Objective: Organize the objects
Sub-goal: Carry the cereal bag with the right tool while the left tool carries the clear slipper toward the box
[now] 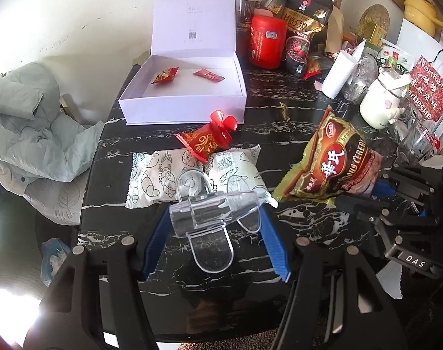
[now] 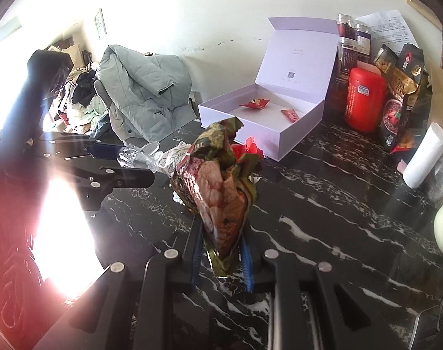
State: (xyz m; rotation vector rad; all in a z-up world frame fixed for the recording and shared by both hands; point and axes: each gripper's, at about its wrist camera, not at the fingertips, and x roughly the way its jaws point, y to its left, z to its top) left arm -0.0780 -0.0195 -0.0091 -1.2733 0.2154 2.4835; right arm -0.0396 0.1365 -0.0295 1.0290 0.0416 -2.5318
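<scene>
clear plastic clip [image 1: 212, 213]: held off table | brown-red cereal packet [image 2: 221, 201]: pinched upright, lifted

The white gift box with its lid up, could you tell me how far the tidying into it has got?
Done: two small red snack packets lie in the white gift box. In hand: the left gripper holds a clear plastic clip, the right gripper a brown cereal bag. Left: a red drawstring pouch and two white bread packets on the black marble table.
</scene>
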